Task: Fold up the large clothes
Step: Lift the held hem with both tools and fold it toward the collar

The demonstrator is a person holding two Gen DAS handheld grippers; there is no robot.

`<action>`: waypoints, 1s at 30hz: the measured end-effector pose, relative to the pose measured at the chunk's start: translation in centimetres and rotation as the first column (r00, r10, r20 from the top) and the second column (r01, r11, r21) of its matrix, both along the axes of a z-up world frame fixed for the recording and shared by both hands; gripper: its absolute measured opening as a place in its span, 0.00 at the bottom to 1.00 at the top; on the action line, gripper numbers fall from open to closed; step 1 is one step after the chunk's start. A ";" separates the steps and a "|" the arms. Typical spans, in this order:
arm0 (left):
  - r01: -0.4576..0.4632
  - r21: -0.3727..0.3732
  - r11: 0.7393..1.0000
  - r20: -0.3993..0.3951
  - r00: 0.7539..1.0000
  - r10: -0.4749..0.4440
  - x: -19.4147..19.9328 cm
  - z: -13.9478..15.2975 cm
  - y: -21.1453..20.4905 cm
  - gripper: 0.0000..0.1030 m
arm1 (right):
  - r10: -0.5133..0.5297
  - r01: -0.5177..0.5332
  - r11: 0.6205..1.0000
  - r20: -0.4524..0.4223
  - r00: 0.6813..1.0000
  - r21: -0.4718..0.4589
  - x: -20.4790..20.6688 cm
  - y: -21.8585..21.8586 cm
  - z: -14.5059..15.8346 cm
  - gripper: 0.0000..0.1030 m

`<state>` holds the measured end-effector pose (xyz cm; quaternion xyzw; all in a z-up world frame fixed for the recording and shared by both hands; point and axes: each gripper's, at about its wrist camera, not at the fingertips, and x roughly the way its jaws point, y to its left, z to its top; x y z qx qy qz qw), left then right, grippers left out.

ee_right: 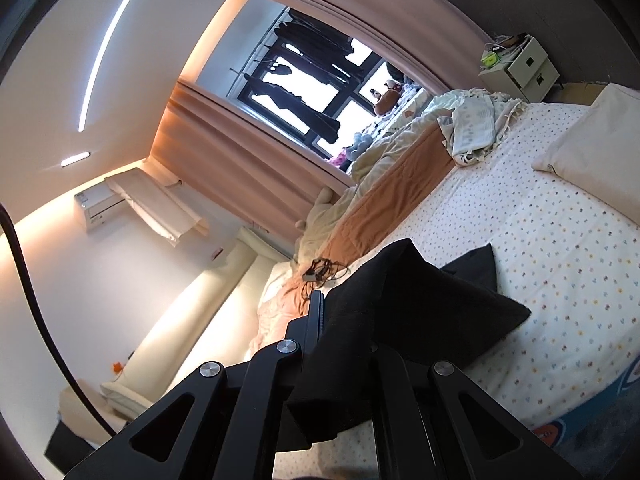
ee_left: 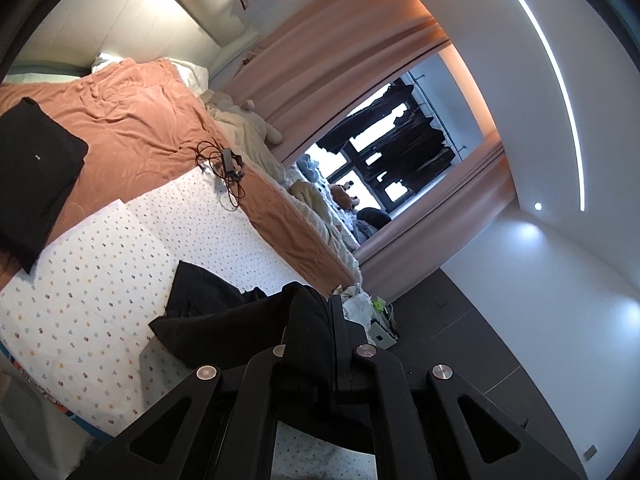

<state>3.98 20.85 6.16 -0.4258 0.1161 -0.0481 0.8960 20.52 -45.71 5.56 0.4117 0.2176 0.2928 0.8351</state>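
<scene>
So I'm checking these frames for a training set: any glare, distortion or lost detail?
Left wrist view: strong fisheye bending, the window blown out white, the black garment in the left gripper nearly featureless. Right wrist view: same curvature, overexposed window, the ceiling light strip glaring, garment folds in the right gripper hard to read.

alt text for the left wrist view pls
The left gripper is shut on a black garment, lifting one edge off a dotted white sheet. A folded black garment lies further back on an orange blanket.
</scene>
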 end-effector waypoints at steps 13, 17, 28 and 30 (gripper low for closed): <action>-0.028 0.007 1.000 -0.063 0.998 0.029 12.6 0.3 2.6 0.03 | -0.101 0.104 0.994 -0.087 0.991 0.032 11.1 2.5 -0.9 0.04; -0.053 -0.031 0.998 -0.080 0.996 0.050 16.6 -0.8 3.6 0.03 | -0.125 0.131 0.990 -0.108 0.986 0.048 14.2 3.4 -1.6 0.04; -0.077 -0.056 0.995 -0.188 0.980 0.065 25.7 -6.3 5.7 0.03 | -0.127 0.132 0.991 -0.211 0.969 0.012 23.1 5.8 -6.6 0.04; -0.073 -0.055 0.996 -0.202 0.978 0.060 27.2 -7.6 5.9 0.03 | -0.126 0.129 0.992 -0.215 0.968 0.001 24.2 6.0 -8.0 0.04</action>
